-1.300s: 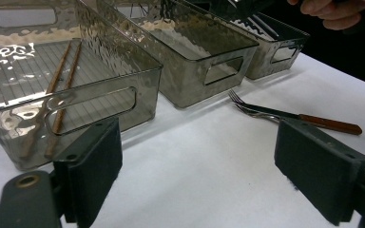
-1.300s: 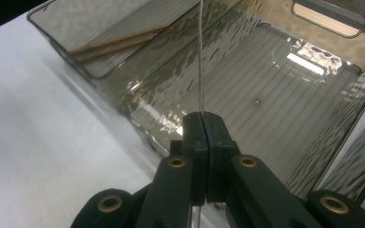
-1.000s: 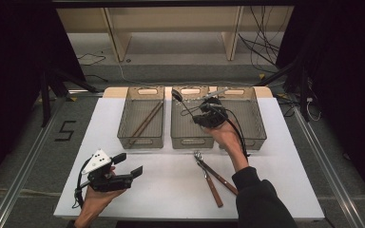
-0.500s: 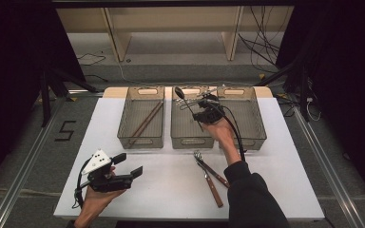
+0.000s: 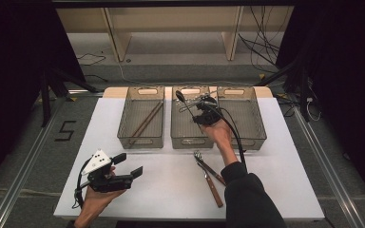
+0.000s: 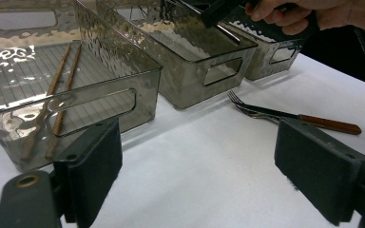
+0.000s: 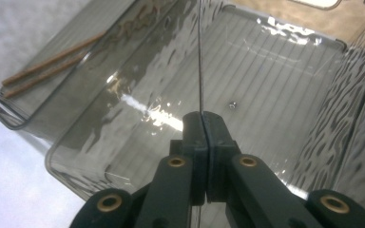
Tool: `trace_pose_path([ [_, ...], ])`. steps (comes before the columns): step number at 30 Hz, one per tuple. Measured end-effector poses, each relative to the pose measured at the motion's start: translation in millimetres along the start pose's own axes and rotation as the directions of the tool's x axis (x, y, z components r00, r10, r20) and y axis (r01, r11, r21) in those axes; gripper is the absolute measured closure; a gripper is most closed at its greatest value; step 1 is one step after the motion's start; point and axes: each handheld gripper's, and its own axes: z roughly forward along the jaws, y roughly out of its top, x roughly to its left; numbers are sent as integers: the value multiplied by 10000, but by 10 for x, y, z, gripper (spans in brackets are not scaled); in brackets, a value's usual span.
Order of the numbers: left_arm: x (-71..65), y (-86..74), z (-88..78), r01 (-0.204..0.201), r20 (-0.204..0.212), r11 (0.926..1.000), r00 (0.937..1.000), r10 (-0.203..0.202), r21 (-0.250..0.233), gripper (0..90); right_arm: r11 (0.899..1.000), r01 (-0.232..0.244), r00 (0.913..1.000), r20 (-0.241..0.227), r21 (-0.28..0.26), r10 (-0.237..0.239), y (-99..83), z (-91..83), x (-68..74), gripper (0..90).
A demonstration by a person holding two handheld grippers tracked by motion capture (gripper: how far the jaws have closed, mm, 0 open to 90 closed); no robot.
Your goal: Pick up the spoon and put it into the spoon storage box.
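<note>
My right gripper [image 5: 201, 110] is squeezed tight on a spoon [image 5: 186, 103]. In the right gripper view the two black jaws press together on its thin metal handle [image 7: 200, 57], which sticks straight out from them. I hold the spoon over the middle bin [image 5: 190, 121], with its round end up near the bin's back left corner.

I think my job now is to lay the spoon down in the middle bin. To do that well, I should bring it down low, close to the bin's ribbed floor [image 7: 266, 80], and tip it flat first. Then I can let go gently so it does not bounce or clang. I must keep the handle away from the bin's walls.

My left gripper [image 5: 116, 172] waits on the table in front of the middle bin and off to the left, with its jaws wide apart and nothing between them.

Left of the middle bin is the bin with the chopsticks [image 5: 146, 120]. Right of it is another bin [image 5: 244, 118]. A fork [image 6: 261, 110] and a second tool with a wooden handle lie crossed in front of the middle bin.
</note>
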Motion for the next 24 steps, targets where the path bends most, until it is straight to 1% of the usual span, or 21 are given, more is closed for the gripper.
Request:
trace_pose_path([
  [8, -4, -1, 2, -14, 7, 10000, 10000, 14, 23, 159, 9996, 2, 9999, 120, 280, -6, -20, 74, 32, 893],
  [10, -4, 0, 1, -45, 15, 10000, 10000, 45, 50, 159, 9996, -1, 10000, 35, 285, 0, -22, 89, 45, 882],
  [11, -4, 1, 0, -44, 14, 10000, 10000, 44, 48, 159, 9996, -51, 10000, -41, 266, 52, -22, 90, 51, 849],
  [13, -4, 0, -1, -23, 2, 10000, 10000, 23, 26, 159, 9998, -111, 9993, -354, 182, 117, -14, 90, 62, 777],
  [19, -3, 0, -3, -46, -5, 10000, 10000, 46, 39, 159, 10000, 69, 9980, -626, 40, -66, -18, 16, 53, 715],
  [21, -4, -1, 0, -11, -17, 10000, 10000, 11, 29, 159, 9999, 119, 9975, -697, -59, -123, -26, -26, 54, 680],
  [24, -2, 0, -1, 13, -18, 10000, 10000, -13, 14, 159, 9993, 314, 9964, -785, -183, -327, -50, -80, 55, 638],
])
